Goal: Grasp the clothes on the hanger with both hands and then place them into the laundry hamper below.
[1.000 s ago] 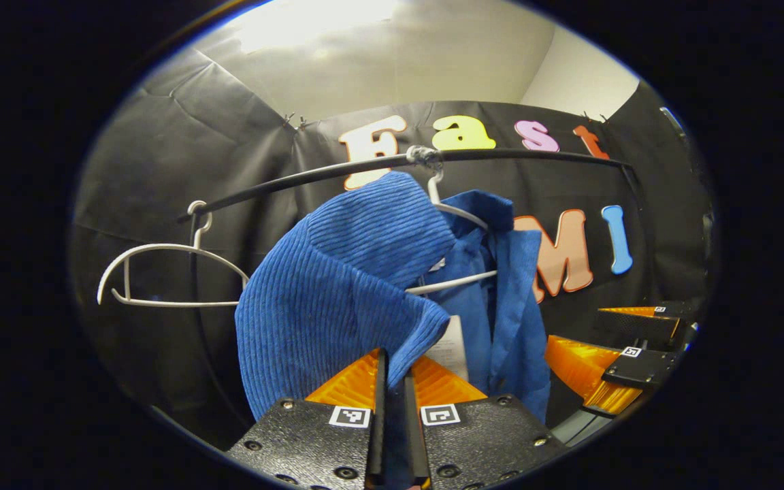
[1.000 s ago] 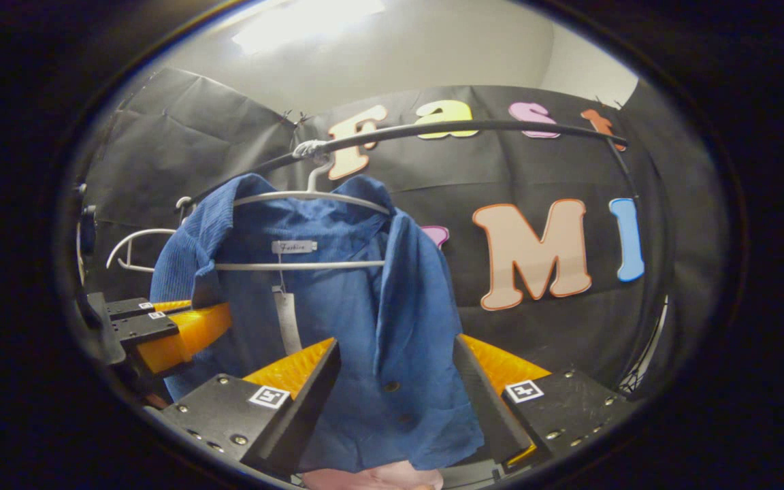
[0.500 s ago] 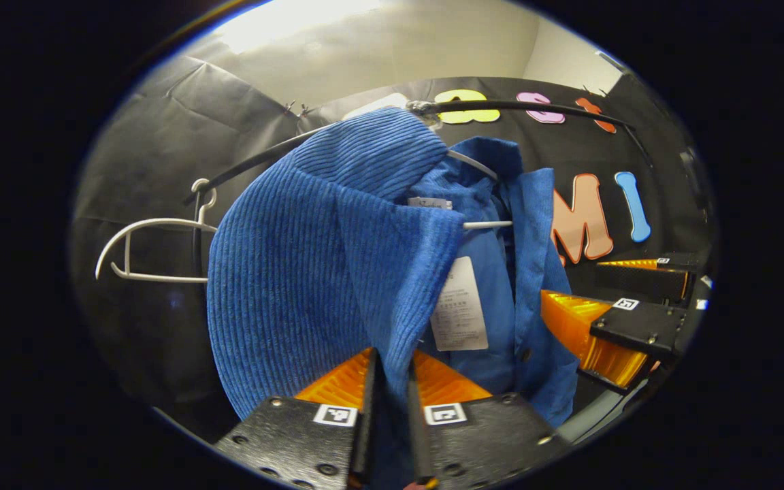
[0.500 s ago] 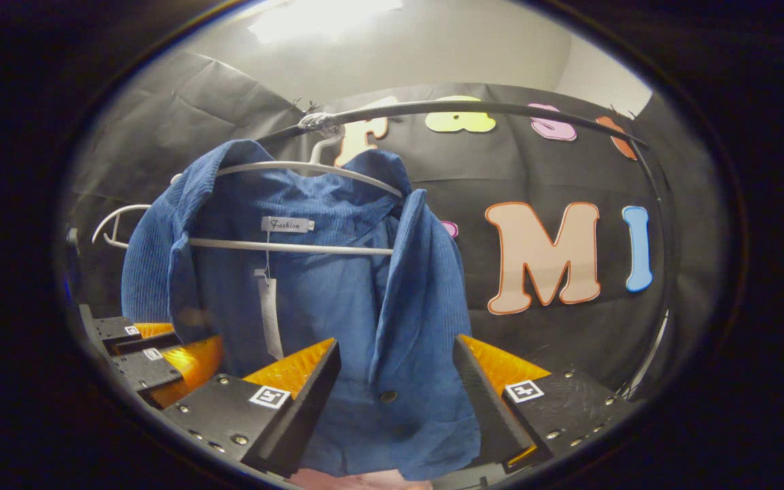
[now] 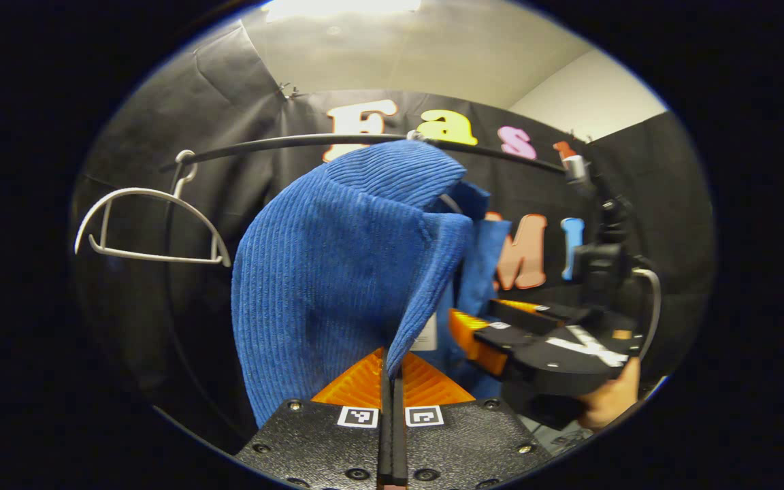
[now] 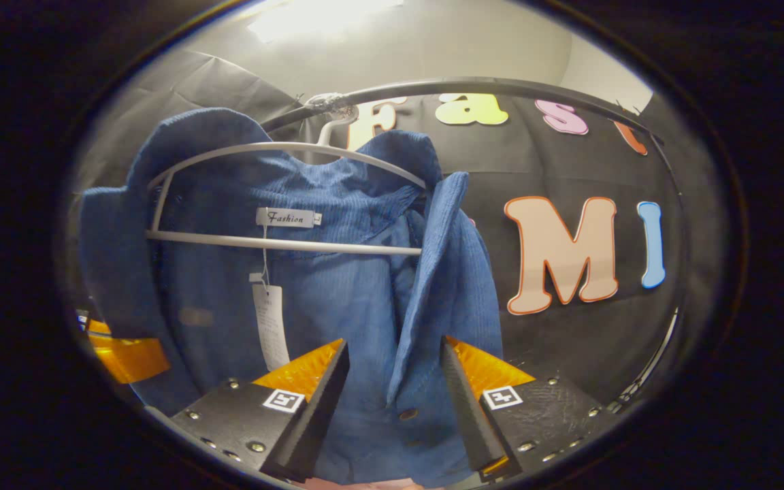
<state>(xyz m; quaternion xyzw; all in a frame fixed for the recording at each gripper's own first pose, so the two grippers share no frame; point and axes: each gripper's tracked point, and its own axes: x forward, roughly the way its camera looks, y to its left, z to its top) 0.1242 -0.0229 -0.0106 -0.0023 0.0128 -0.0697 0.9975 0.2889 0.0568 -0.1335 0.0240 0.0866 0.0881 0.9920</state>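
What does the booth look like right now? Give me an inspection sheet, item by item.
Surface: nothing seen.
Job's things: blue corduroy shirt hangs on white hanger from black rail; hamper nothing seen.
Clutter: bare white hanger on the rail, paper tag on the shirt.
Grippers: left gripper shut on the shirt's edge; right gripper open, fingers astride the front placket.
Cables: one cable behind the right gripper.
Surroundings: black cloth wall, pale ceiling.

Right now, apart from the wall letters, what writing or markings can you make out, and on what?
Neck label of the blue shirt: one short word, not read out here.
Hang tag: print too small to read.
Right gripper: square coded markers, no words.
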